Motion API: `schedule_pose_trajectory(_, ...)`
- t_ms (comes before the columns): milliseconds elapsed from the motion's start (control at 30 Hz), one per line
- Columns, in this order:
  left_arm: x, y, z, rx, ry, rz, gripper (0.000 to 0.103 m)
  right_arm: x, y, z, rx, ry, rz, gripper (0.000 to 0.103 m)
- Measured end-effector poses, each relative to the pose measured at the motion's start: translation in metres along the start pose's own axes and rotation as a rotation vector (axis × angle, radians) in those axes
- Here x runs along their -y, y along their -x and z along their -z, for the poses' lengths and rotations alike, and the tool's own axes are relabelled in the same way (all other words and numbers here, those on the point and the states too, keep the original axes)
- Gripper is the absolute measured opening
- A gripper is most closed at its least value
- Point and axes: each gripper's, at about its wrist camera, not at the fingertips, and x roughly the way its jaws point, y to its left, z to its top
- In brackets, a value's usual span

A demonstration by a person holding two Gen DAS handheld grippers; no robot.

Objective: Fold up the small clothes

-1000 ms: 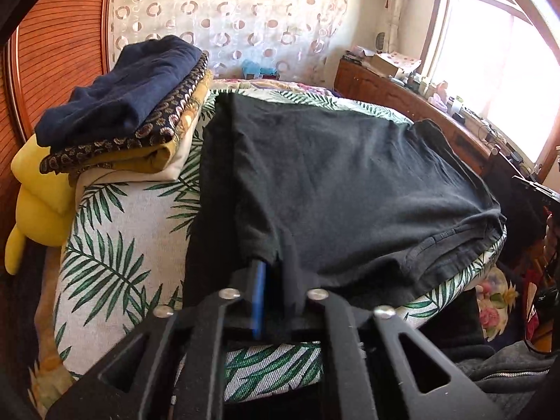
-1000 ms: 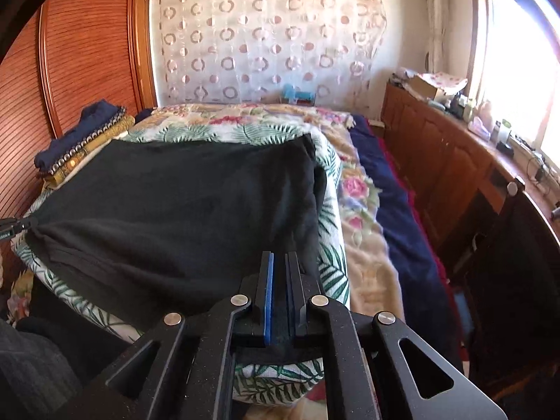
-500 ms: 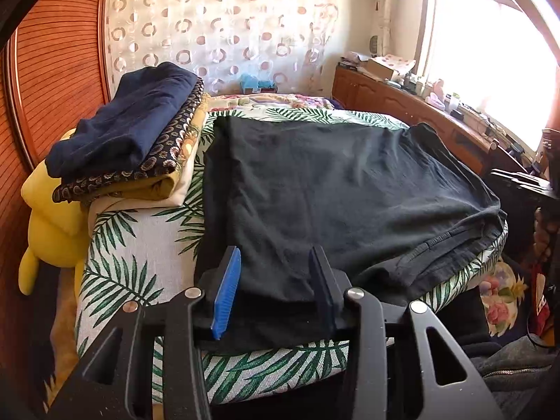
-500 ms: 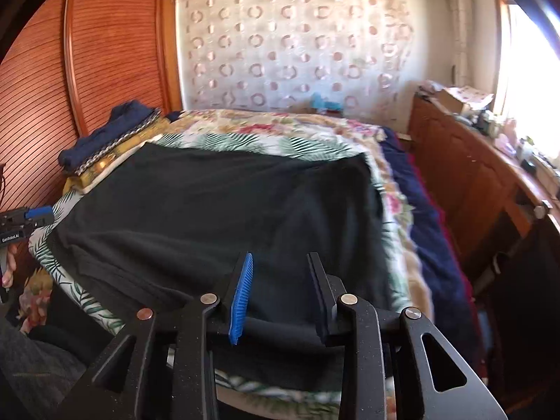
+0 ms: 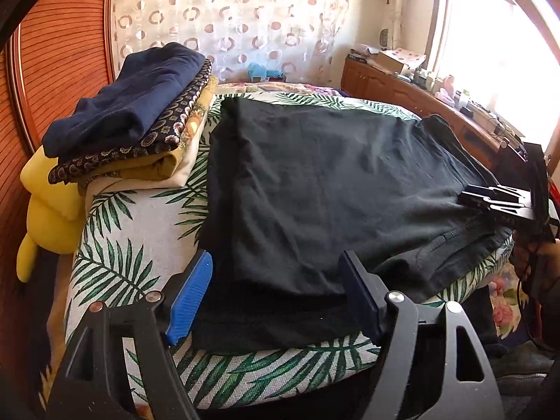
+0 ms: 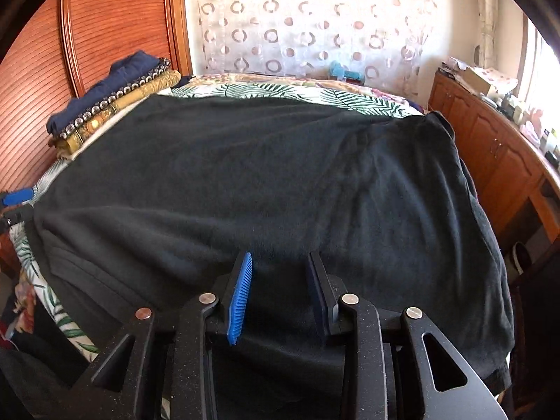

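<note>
Left claw (image 5: 276,294): jaws apart, opening, near edge of black garment (image 5: 325,189) lying loose between them, unpinched. Right claw (image 6: 280,294): jaws apart, opening, above same garment. Garment lay flat on leaf-print bed (image 5: 140,224); right side draped over edge, hidden. Folded stack (image 5: 140,112) at far left. No containers seen.

Both cameras sit low at the near edge of the bed (image 5: 115,217), looking forward and downward along their own fingers toward the far curtained wall. The left view is at the near left, the right view close over the black garment (image 6: 280,182) at the near right. Both share the garment, the folded stack (image 5: 133,112) at far left and the window-side cabinets (image 6: 490,147) on the right.
</note>
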Motion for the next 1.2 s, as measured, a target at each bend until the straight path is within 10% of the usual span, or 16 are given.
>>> schedule_pose_trajectory(300, -0.013, -0.005, 0.000, 0.003, 0.039, -0.022, 0.075, -0.013, 0.011, 0.006, -0.037, -0.040, 0.070, 0.078)
schedule_pose_trajectory(1200, -0.027, -0.023, 0.001, -0.027, 0.067, -0.039, 0.047, -0.007, 0.013, 0.012, -0.008, 0.004, 0.011, 0.082)
